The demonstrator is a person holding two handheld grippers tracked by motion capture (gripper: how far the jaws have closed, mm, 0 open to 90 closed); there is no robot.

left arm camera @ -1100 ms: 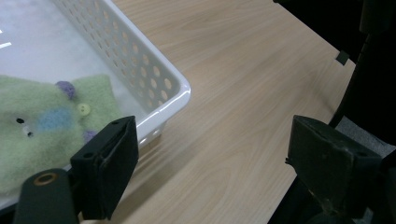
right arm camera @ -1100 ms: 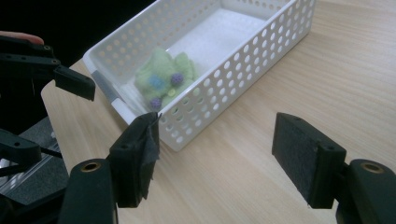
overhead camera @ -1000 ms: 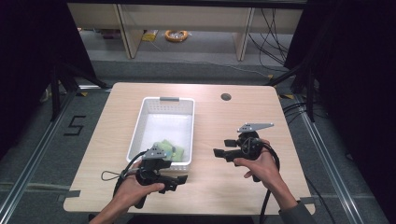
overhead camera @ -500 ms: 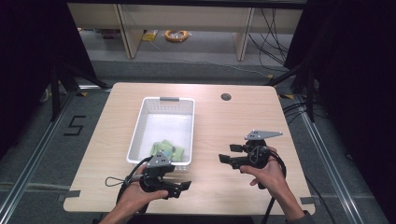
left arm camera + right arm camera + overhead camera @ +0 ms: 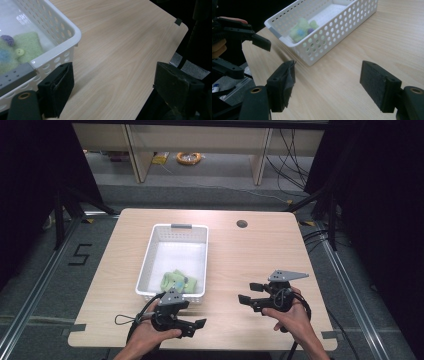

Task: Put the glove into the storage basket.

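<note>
A white perforated basket (image 5: 172, 227) stands left of centre on the wooden table (image 5: 250, 255). A green felt piece (image 5: 177, 281) with small coloured buttons lies at its near end. My left gripper (image 5: 192, 316) sits just in front of the basket's near wall, jaws pointing right, open over bare wood (image 5: 115, 87). The basket's corner (image 5: 62, 27) and the felt piece (image 5: 25, 45) show at its left. My right gripper (image 5: 246, 292) is at the near right, jaws pointing left toward the basket (image 5: 332, 37), open with nothing between them (image 5: 330, 85). The left gripper (image 5: 253, 58) shows beyond it.
A round cable hole (image 5: 242, 224) lies at the table's far middle. The table's near edge is close under both hands. Behind the table stands a shelf with a yellow coil (image 5: 188, 157). A taped "5" (image 5: 80, 254) marks the floor at left.
The right gripper has drawn back toward the near edge and sunk a little. The left gripper has pulled back slightly from the basket's near wall. The basket and felt piece stayed put.
</note>
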